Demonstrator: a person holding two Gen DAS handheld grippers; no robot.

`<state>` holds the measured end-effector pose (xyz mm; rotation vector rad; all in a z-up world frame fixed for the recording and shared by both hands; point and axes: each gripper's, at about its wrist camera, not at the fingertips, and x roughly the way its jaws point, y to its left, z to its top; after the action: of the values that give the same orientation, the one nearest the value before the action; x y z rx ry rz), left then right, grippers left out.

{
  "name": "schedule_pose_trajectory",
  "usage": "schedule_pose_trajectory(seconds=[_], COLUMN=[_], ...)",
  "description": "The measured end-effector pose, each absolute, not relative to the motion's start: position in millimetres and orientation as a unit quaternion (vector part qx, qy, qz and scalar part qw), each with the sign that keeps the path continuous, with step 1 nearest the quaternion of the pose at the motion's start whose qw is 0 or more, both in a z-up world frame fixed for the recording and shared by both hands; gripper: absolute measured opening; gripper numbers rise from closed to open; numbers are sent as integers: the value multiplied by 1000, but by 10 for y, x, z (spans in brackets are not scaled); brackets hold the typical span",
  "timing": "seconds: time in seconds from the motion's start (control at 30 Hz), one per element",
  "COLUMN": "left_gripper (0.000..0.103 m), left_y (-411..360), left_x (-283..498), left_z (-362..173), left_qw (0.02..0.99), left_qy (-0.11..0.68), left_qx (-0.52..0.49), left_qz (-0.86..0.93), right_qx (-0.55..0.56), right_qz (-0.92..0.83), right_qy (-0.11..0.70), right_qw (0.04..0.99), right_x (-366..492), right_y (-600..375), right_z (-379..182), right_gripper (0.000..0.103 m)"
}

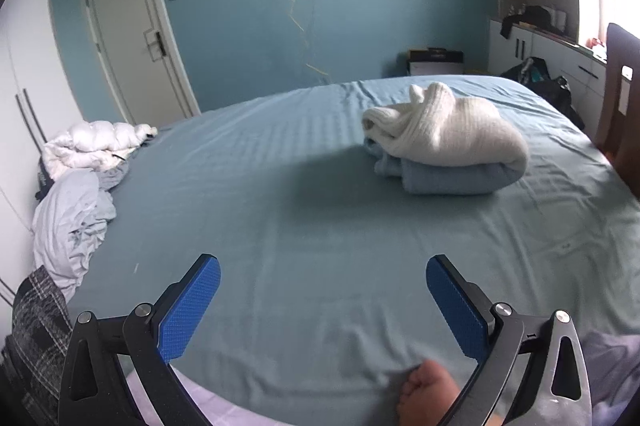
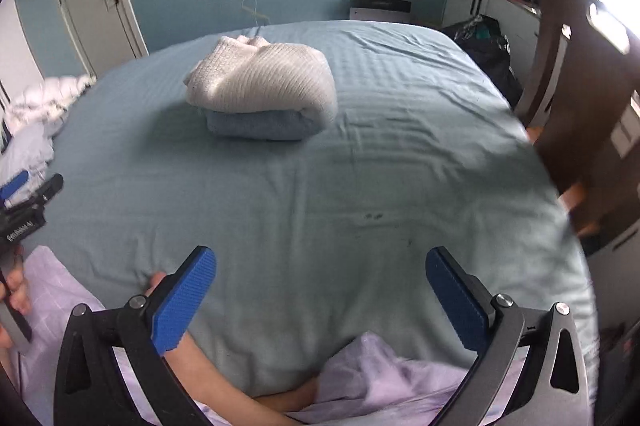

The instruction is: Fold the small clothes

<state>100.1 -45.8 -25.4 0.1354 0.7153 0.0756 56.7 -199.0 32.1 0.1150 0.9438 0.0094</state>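
A folded white knit garment [image 1: 452,129] lies on top of a folded light blue garment [image 1: 448,177] on the blue bed sheet [image 1: 280,226]. The same pile shows in the right wrist view, white knit [image 2: 264,81] over blue [image 2: 256,125]. My left gripper [image 1: 323,302] hangs over the near part of the bed, jaws wide open, nothing between its blue pads [image 1: 192,310]. My right gripper [image 2: 321,300] is also wide open and empty, well short of the pile. The left gripper [image 2: 24,193] appears at the left edge of the right wrist view.
A white puffy jacket [image 1: 96,141] and crumpled pale bedding [image 1: 72,218] lie at the bed's left edge, with a plaid cloth [image 1: 36,326] below. A person's foot [image 1: 424,390] and lilac-clad legs [image 2: 380,374] rest at the near edge. A dark chair [image 2: 580,105] stands right.
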Motion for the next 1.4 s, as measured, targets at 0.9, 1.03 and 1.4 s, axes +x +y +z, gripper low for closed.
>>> schedule_pose_trajectory(seconds=[0.9,1.03,1.4], left_gripper=[103,103,103], left_y=[-572,-644,-713], left_x=[1896,1903,1831], left_z=[-940,-956,-884], left_qw=[936,935,942], left_qy=[345,347,326], left_qx=[63,71,76], left_qz=[-14,-21,-25], right_qx=[-23,-29,36], right_qz=[-29,-18,-27], right_qy=[389,386,402], right_qw=[920,922,914], right_x=[1339,1352,1403], right_y=[-1536,-1489,-1675], right_z=[-86,-85,-108], right_gripper=[102,102,102])
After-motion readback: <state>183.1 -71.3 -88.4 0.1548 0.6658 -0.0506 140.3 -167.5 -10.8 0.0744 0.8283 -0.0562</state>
